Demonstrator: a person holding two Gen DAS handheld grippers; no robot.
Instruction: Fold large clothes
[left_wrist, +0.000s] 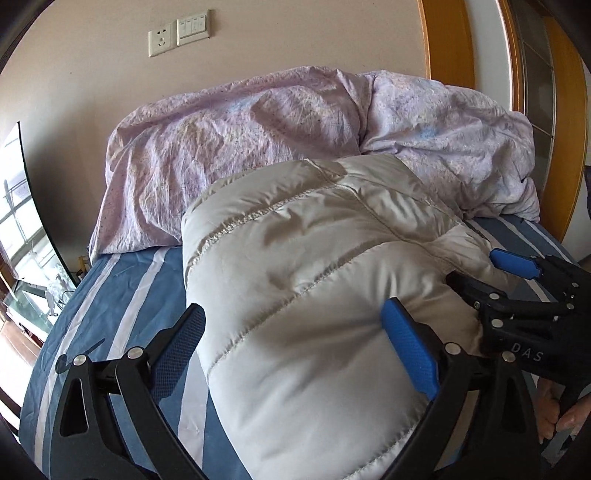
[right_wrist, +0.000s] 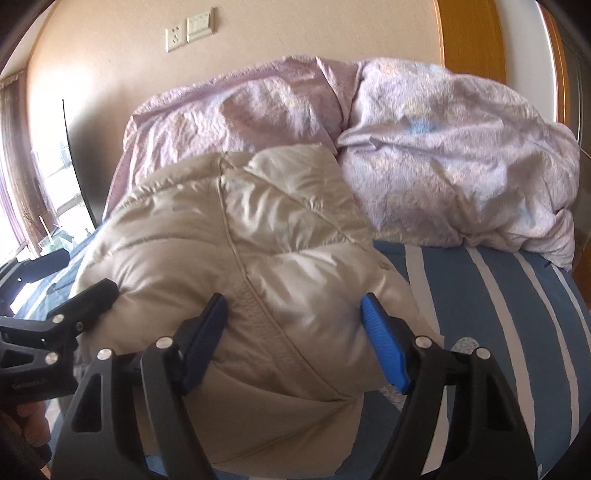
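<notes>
A puffy cream-white quilted down jacket (left_wrist: 295, 266) lies bunched on the striped bed; it also shows in the right wrist view (right_wrist: 229, 251). My left gripper (left_wrist: 295, 350) is open, its blue-padded fingers straddling the jacket's near end, pressed against its sides. My right gripper (right_wrist: 295, 339) is open too, its fingers set around the jacket's near right part. The right gripper shows at the right in the left wrist view (left_wrist: 524, 280), beside the jacket's edge. The left gripper shows at the left edge of the right wrist view (right_wrist: 74, 306).
A crumpled lilac duvet (left_wrist: 295, 129) is piled at the far end of the bed against the wall. The blue sheet with white stripes (left_wrist: 122, 295) shows on both sides of the jacket. A window and glass shelf are at the left, a wooden door frame (left_wrist: 447, 40) at the right.
</notes>
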